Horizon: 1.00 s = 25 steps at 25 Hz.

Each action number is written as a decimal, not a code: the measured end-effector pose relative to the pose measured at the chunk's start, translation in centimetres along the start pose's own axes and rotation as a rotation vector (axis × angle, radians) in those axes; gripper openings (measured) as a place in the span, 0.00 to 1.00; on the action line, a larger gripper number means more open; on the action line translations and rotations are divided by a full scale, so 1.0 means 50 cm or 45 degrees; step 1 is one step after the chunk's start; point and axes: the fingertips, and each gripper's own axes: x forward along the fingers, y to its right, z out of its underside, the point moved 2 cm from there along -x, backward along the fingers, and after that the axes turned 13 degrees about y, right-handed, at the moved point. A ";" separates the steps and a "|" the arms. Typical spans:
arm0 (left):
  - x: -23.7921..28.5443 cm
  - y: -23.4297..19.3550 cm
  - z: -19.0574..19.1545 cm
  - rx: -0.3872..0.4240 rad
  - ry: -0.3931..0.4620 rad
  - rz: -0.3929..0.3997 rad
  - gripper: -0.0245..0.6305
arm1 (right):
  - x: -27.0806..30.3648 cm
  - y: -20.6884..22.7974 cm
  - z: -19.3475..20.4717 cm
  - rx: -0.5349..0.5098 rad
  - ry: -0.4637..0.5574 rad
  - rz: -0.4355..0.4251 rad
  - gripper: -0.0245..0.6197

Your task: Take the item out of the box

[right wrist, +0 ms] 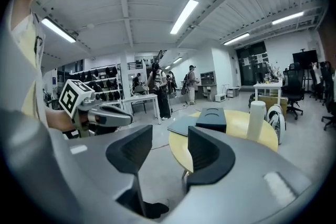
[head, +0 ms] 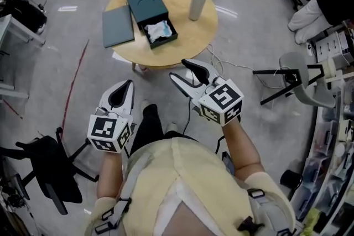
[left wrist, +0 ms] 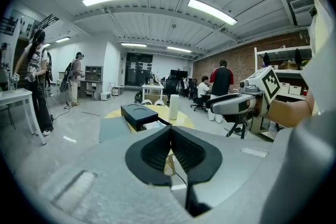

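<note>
My left gripper (head: 126,87), in the lower left of the frame, has its jaws pressed together on nothing. My right gripper (head: 180,70), near the centre, has its jaws apart, and only floor and table edge show between them. Both are clear of the round table (head: 188,44) in the upper middle. On it the dark box (head: 150,11) lies open with the white item (head: 159,30) in its near end. A flat dark panel (head: 118,26) lies just left of it, a white cylinder (head: 197,4) upright to its right
</note>
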 end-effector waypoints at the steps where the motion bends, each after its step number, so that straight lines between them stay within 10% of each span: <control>1: 0.009 -0.005 0.000 0.001 0.000 0.000 0.04 | 0.011 0.004 0.000 -0.018 -0.003 -0.003 0.35; 25: 0.341 -0.248 0.047 -0.029 -0.117 0.178 0.05 | 0.314 0.241 0.106 -0.106 -0.328 -0.004 0.36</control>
